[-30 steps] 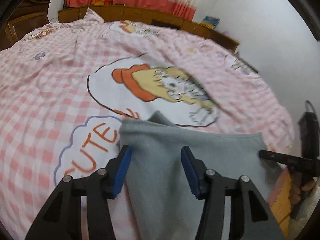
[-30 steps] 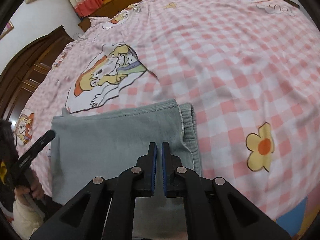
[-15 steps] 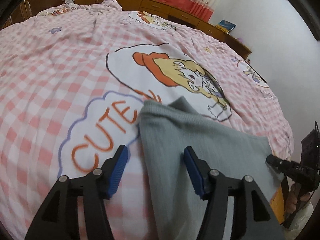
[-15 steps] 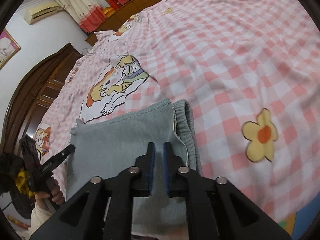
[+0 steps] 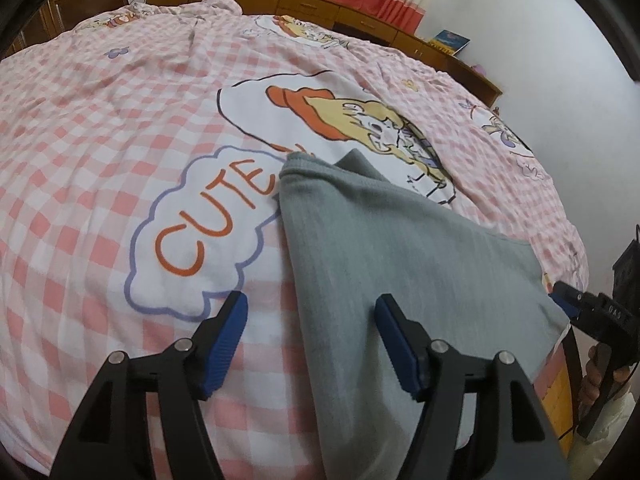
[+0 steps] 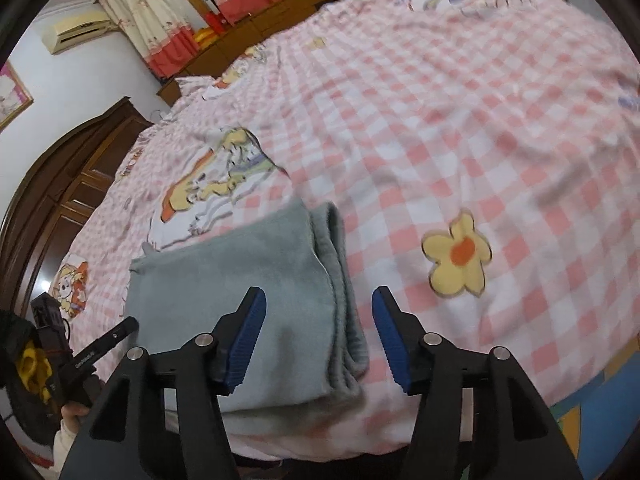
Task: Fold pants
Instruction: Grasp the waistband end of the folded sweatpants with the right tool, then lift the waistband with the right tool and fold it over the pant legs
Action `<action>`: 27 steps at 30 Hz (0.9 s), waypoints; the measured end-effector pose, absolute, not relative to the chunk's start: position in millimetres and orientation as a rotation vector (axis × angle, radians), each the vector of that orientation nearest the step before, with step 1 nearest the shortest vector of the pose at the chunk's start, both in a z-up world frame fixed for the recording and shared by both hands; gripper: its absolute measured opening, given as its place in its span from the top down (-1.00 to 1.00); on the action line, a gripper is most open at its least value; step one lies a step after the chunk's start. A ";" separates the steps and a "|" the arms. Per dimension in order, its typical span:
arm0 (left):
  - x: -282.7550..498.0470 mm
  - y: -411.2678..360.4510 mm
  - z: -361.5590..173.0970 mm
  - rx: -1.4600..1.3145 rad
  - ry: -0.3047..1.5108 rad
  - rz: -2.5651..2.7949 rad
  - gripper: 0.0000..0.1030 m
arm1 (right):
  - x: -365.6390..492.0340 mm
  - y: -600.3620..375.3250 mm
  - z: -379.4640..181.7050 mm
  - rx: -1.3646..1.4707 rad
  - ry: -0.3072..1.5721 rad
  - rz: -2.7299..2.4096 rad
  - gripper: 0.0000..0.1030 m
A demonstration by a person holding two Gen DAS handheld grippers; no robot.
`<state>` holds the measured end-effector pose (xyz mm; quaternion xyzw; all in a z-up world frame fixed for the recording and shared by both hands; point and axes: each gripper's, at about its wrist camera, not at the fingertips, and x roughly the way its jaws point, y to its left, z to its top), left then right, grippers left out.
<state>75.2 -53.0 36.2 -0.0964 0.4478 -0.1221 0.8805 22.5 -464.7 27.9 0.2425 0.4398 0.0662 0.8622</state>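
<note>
Folded grey pants (image 5: 400, 248) lay on the bed (image 5: 100, 128) between both claws, left claw (image 5: 310, 336) and right claw (image 6: 318, 332) each spread apart, gripping nothing.

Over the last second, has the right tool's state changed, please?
Yes: the right tool has opened, its fingers now apart either side of the grey pants edge on the bedspread.

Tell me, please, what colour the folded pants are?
Plain grey-green pants, clearest in the right wrist view.
</note>
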 end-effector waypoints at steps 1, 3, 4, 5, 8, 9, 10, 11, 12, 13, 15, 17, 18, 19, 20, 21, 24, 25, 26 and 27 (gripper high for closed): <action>75.1 -53.9 35.6 -0.191 0.940 -0.248 -0.36 | 24.1 -464.6 21.3 0.522 0.945 0.145 -0.09; 74.0 -55.6 35.7 -0.172 0.944 -0.239 -0.36 | 26.5 -464.7 10.4 0.536 0.979 0.155 -0.09; 73.2 -56.4 35.9 -0.168 0.946 -0.235 -0.36 | 27.1 -463.9 4.3 0.537 0.987 0.160 -0.09; 72.6 -56.6 35.9 -0.166 0.948 -0.234 -0.37 | 26.5 -463.4 1.2 0.537 0.976 0.165 -0.11; 70.5 -55.2 36.7 -0.172 0.956 -0.228 -0.37 | 24.9 -463.9 -3.3 0.550 0.952 0.190 -0.19; 69.7 -54.5 36.8 -0.175 0.959 -0.227 -0.37 | 24.1 -465.6 -5.2 0.570 0.945 0.192 -0.19; 69.0 -54.2 37.0 -0.176 0.960 -0.228 -0.37 | 23.6 -466.7 -6.3 0.584 0.937 0.194 -0.19; 67.7 -53.8 36.9 -0.175 0.962 -0.228 -0.37 | 22.9 -467.4 -8.0 0.595 0.930 0.198 -0.18; 66.7 -53.5 37.0 -0.175 0.964 -0.228 -0.38 | 22.1 -467.6 -10.1 0.601 0.924 0.200 -0.14; 65.9 -53.3 37.0 -0.174 0.965 -0.229 -0.38 | 21.1 -468.1 -11.2 0.605 0.919 0.198 -0.09; 63.3 -52.7 37.6 -0.170 0.967 -0.227 -0.38 | 19.0 -467.8 -13.3 0.622 0.918 0.215 0.22; 59.8 -52.0 38.6 -0.170 0.967 -0.221 -0.38 | 17.9 -466.8 -12.1 0.626 0.914 0.213 0.33; 58.4 -51.8 39.1 -0.171 0.967 -0.218 -0.38 | 17.4 -466.3 -11.1 0.625 0.914 0.217 0.44; 57.2 -51.7 39.7 -0.171 0.967 -0.216 -0.38 | 16.4 -465.4 -8.7 0.621 0.912 0.216 0.45; 55.4 -51.4 40.7 -0.170 0.966 -0.213 -0.38 | 16.0 -464.3 -5.7 0.608 0.910 0.213 0.49; 54.5 -51.3 41.3 -0.170 0.966 -0.212 -0.38 | 15.5 -463.4 -3.0 0.599 0.908 0.211 0.53; 51.7 -51.3 43.2 -0.165 0.967 -0.212 -0.38 | 14.1 -461.0 9.5 0.583 0.899 0.203 0.56; 50.9 -50.7 43.6 -0.167 0.971 -0.212 -0.38 | 13.5 -457.9 16.1 0.560 0.896 0.193 0.56; 50.2 -50.2 43.4 -0.176 0.979 -0.214 -0.38 | 14.3 -453.5 22.1 0.529 0.900 0.181 0.57; 49.3 -50.3 42.3 -0.190 0.991 -0.217 -0.38 | 14.5 -449.2 27.4 0.498 0.902 0.170 0.57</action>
